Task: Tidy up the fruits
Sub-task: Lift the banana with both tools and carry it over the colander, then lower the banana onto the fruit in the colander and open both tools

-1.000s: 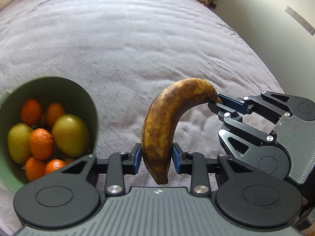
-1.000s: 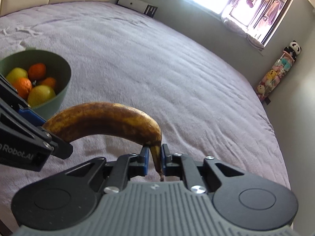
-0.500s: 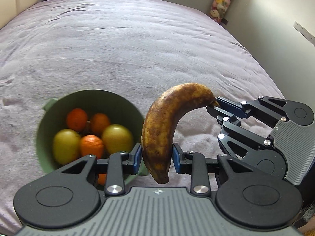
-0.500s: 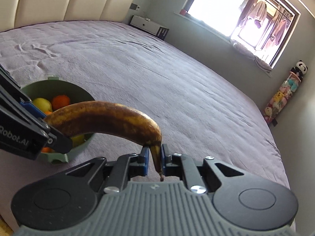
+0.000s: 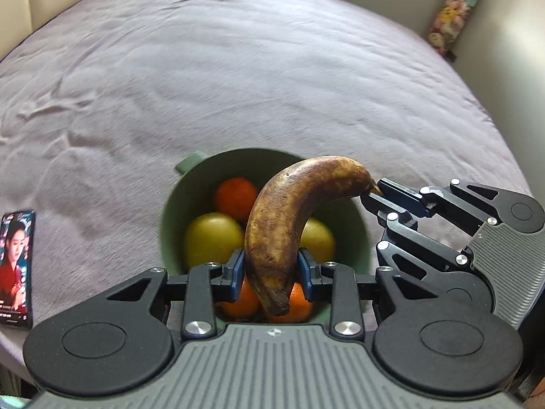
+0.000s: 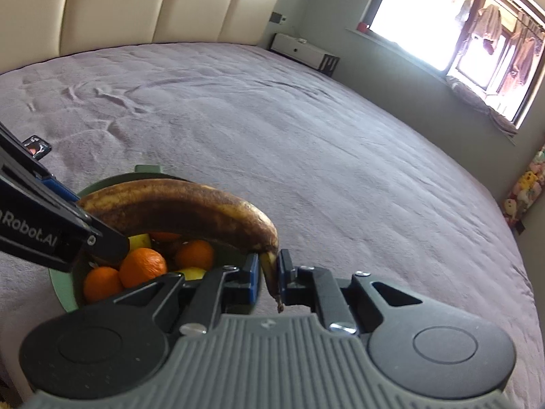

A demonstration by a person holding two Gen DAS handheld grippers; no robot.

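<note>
A brown, overripe banana (image 5: 282, 225) hangs in the air between both grippers, right above a green bowl (image 5: 359, 238). My left gripper (image 5: 271, 274) is shut on the banana's thick lower end. My right gripper (image 6: 269, 272) is shut on the banana's stem (image 6: 270, 272); it also shows at the right of the left wrist view (image 5: 374, 194). The bowl (image 6: 63, 293) stands on the bed and holds several oranges (image 6: 143, 267) and yellow-green fruits (image 5: 213, 238). The banana (image 6: 177, 208) covers part of the bowl's contents.
A wide purple bedspread (image 5: 272, 78) lies all around the bowl. A lit phone (image 5: 15, 269) lies on it to the left of the bowl. A cream headboard (image 6: 153, 3) is behind, with a window (image 6: 442, 24) and plush toys (image 6: 524, 187) to the right.
Both grippers have carried the banana leftward until it is over the bowl. The bowl has shifted from the left of the left wrist view to its centre. The phone has come into view.
</note>
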